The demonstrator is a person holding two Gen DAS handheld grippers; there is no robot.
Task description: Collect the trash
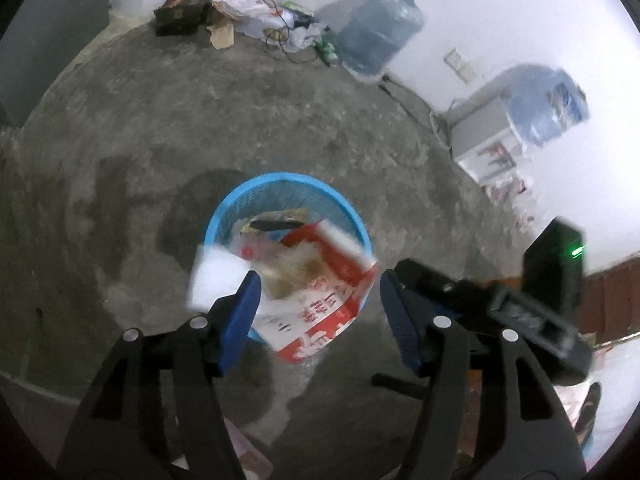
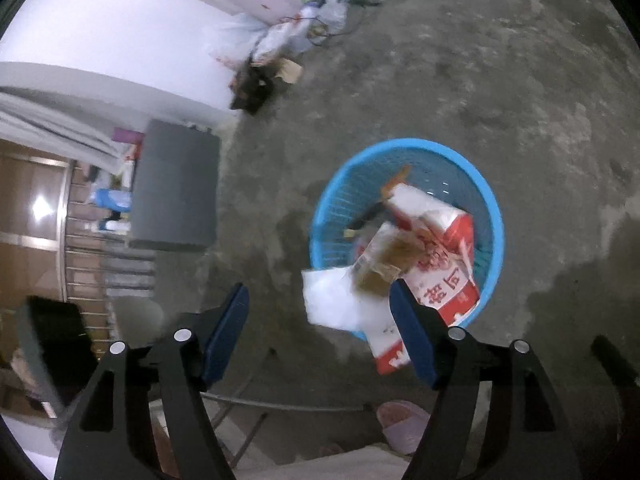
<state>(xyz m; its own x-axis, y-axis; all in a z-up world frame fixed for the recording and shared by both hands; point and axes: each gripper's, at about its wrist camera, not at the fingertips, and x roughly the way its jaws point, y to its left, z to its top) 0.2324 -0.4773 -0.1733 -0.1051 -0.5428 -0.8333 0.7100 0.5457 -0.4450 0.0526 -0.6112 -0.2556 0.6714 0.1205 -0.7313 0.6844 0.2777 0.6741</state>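
Ahead of the black left gripper [image 1: 320, 304] with blue pads, a bright blue plastic mesh basket [image 1: 240, 196] holds a red-and-white printed carton [image 1: 332, 300] and a white sheet [image 1: 214, 280], on a mottled grey concrete floor [image 1: 200, 120].

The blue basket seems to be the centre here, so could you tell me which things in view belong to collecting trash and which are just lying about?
Part of the job:
- blue basket
- red and white carton, over the basket rim
- white piece beside it
- left gripper and right gripper, both open

Just lying about:
- water jug by the wall
- dark box
- grey cabinet
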